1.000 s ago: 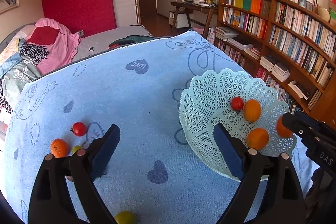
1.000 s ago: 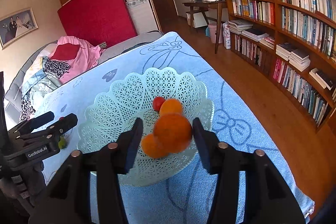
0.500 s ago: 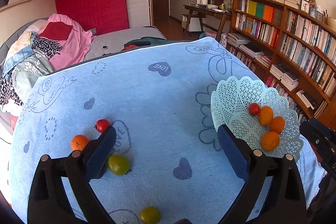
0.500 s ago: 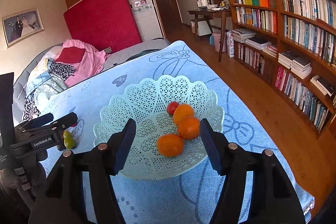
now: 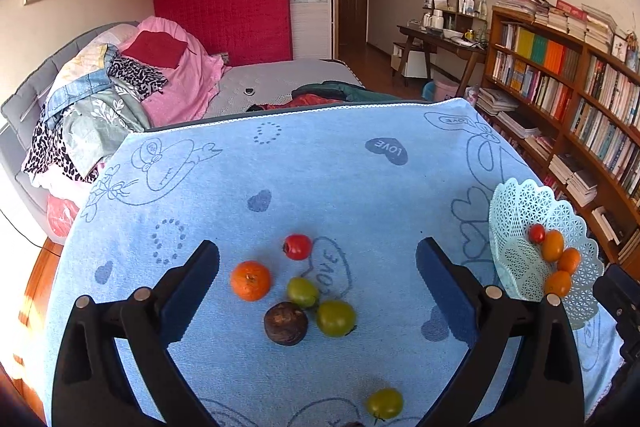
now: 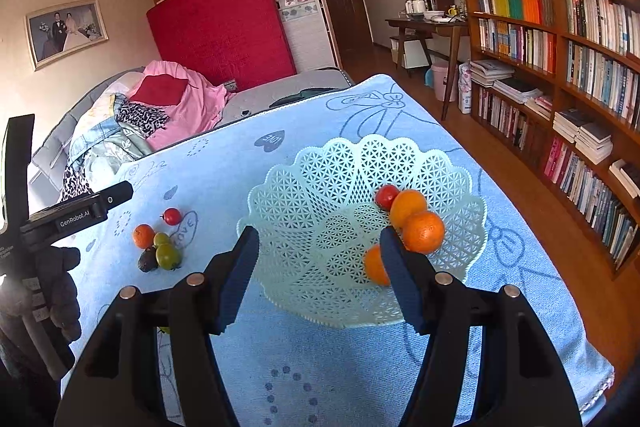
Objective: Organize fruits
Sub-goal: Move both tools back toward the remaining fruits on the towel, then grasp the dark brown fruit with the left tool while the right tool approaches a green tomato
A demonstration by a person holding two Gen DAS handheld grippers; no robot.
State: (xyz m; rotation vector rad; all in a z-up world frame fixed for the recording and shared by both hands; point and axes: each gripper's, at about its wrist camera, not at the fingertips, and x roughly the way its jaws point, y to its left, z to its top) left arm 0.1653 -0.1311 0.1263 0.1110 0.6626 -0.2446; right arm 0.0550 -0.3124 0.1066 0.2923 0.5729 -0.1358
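Left gripper (image 5: 317, 267) angled down over loose fruit, jaws opening, empty, right gripper (image 6: 320, 261) half-spread, empty, above basket (image 6: 320, 187)

Both views are bright with even daylight and sharp across the middle. Strong fisheye distortion bends the bookshelf (image 5: 568, 99) at the right into a curve, and black vignette fills the corners. In the left wrist view a blown-out patch of sun glares at the lower left of the frame, beside the blue cloth (image 5: 320, 187). Fruit casts only short, soft shadows. The left edge of the right wrist view is dark and slightly blurred.
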